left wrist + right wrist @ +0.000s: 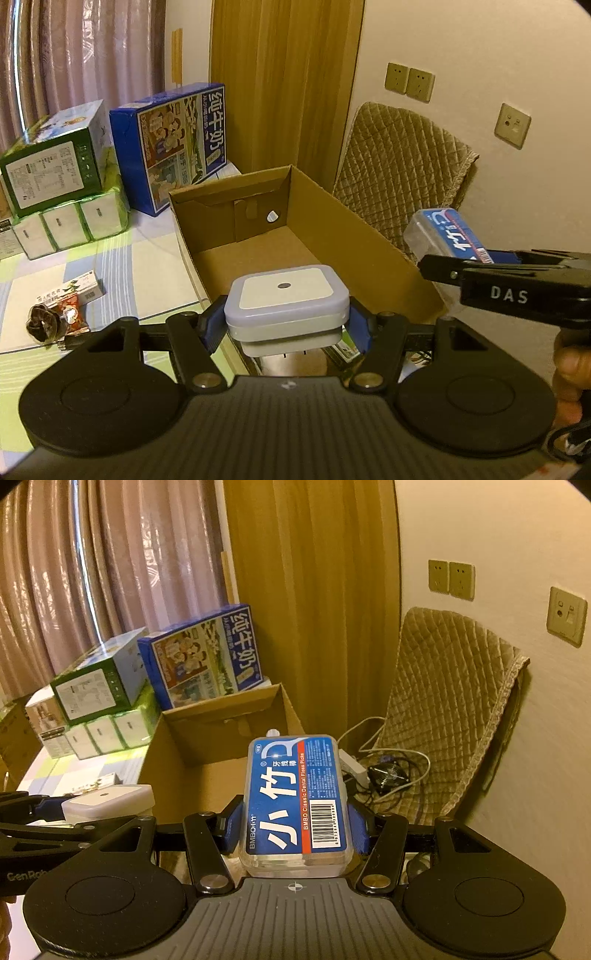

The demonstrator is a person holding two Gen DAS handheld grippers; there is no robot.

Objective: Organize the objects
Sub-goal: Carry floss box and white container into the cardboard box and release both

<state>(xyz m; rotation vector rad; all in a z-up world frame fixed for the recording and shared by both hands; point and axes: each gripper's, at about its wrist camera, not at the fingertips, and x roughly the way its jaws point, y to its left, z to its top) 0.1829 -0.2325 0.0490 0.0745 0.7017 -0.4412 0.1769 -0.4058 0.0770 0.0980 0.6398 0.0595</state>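
The left tool point(286, 325) was clamped on a white square night light point(287, 301), its blue pads pressing the two side walls, the flat face with a small dark sensor dot turned upward. The right tool point(295, 823) was clamped the same way on a clear floss pick box point(295, 797) with a blue label, gripped across its narrow sides. Both things hung in the air just short of the open cardboard box point(365, 243), which lay directly ahead of the tools and looked empty inside.

Both items seemed light, rigid plastic with smooth, rather slippery walls, so a squeeze across the flat parallel sides, low and near the middle, looked like the safest hold; neither appeared fragile, though the floss box lid might pop under heavy pressure.

The left view alone showed small packets point(70, 301) lying on the checked surface point(147, 266) off to that tool's left, and a person's fingers point(569, 373) behind the right tool. The right view alone showed cables and a small fan point(388, 773) beyond the box, beside a quilted chair point(454, 709).
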